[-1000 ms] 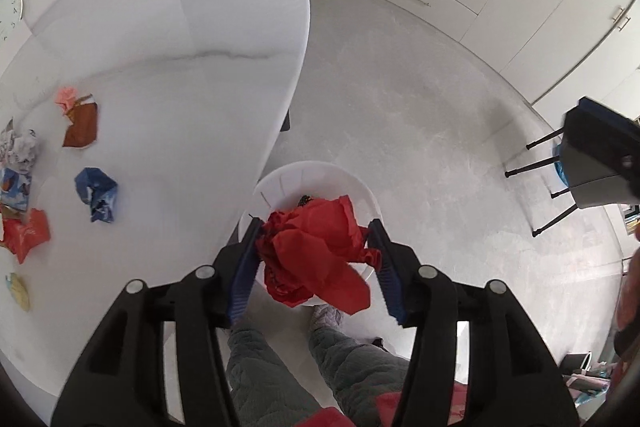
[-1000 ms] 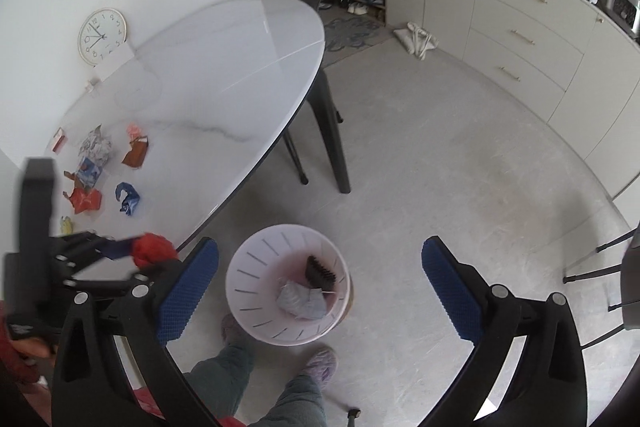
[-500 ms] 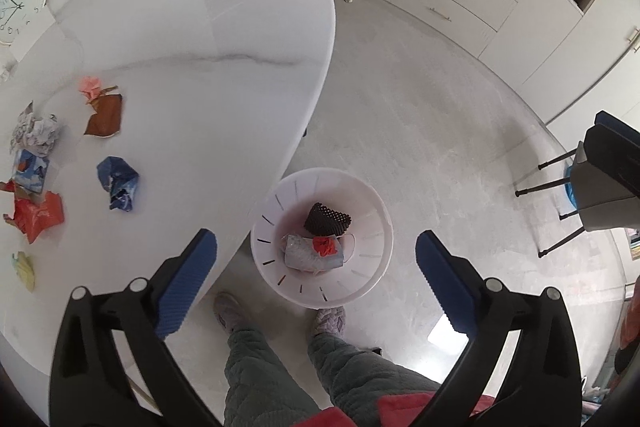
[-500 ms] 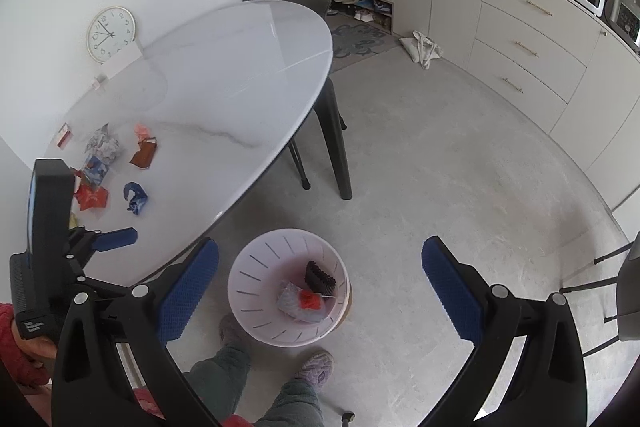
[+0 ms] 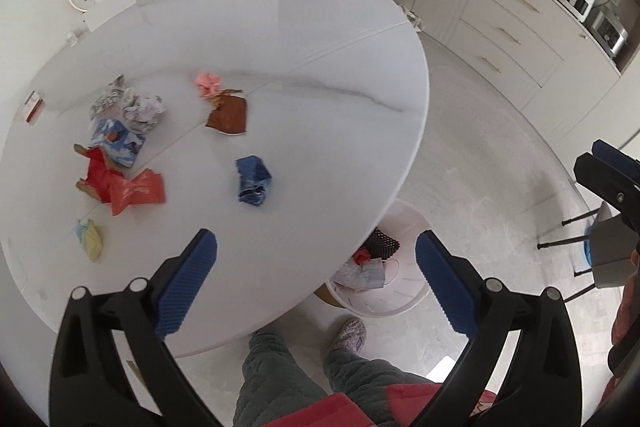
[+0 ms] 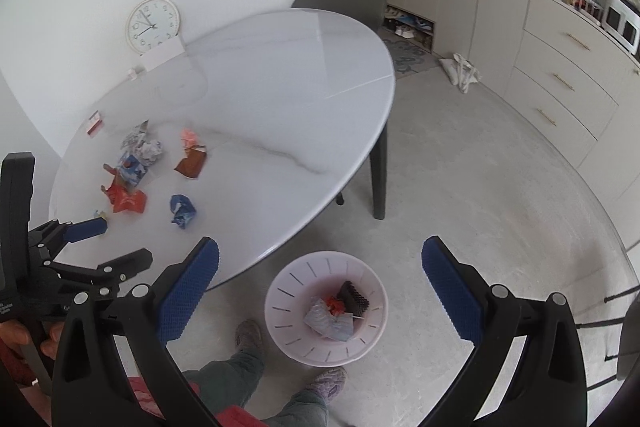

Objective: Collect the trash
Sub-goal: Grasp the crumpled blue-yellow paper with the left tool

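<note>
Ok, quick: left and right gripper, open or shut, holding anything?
Left gripper: jaws have just been opening, now wide open, nothing between them.
Right gripper: wide open, empty.

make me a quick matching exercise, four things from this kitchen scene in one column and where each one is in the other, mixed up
Things:
1. blue crumpled wrapper
2. face mask
3. clock
4. tote bag

Places:
A. leaning on the wall behind the table
B. on the floor by the cabinets
C. on the tabletop
D. inside the pink bin

Pairs: 1-C, 2-D, 3-A, 4-B
</note>
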Tool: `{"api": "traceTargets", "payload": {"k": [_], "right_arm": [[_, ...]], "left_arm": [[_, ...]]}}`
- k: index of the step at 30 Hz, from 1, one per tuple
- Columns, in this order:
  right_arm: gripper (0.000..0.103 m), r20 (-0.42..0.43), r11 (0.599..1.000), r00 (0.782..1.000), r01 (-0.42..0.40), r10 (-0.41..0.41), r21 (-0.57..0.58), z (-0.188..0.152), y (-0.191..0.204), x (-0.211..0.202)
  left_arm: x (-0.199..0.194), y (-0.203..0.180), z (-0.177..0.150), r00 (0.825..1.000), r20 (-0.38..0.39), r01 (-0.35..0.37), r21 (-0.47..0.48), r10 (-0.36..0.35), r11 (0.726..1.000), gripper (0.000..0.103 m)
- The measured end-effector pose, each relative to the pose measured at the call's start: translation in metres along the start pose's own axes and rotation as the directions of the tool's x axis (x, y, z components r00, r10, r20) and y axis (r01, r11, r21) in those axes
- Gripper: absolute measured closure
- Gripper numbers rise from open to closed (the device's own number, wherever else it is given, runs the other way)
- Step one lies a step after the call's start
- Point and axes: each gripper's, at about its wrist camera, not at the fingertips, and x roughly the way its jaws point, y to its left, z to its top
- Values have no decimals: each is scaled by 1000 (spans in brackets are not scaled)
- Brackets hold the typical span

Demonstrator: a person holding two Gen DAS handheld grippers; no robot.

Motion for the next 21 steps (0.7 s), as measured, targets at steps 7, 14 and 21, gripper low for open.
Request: {"api": "traceTargets", "payload": {"k": [7, 14, 21], "right_arm": [[2, -34, 995, 997, -75, 73, -60, 18, 51, 29], [2, -102, 980, 986, -148, 135, -134, 32, 112, 67], [2, -186, 961, 969, -198, 162, -192, 38, 163, 102]], "left_arm": [[-3, 78, 1, 996, -3, -87, -124, 87, 988, 8], [11, 163, -12, 983, -56, -181, -263, 172, 948, 8], [52, 238, -28, 963, -128, -267, -373, 236, 889, 8]]}}
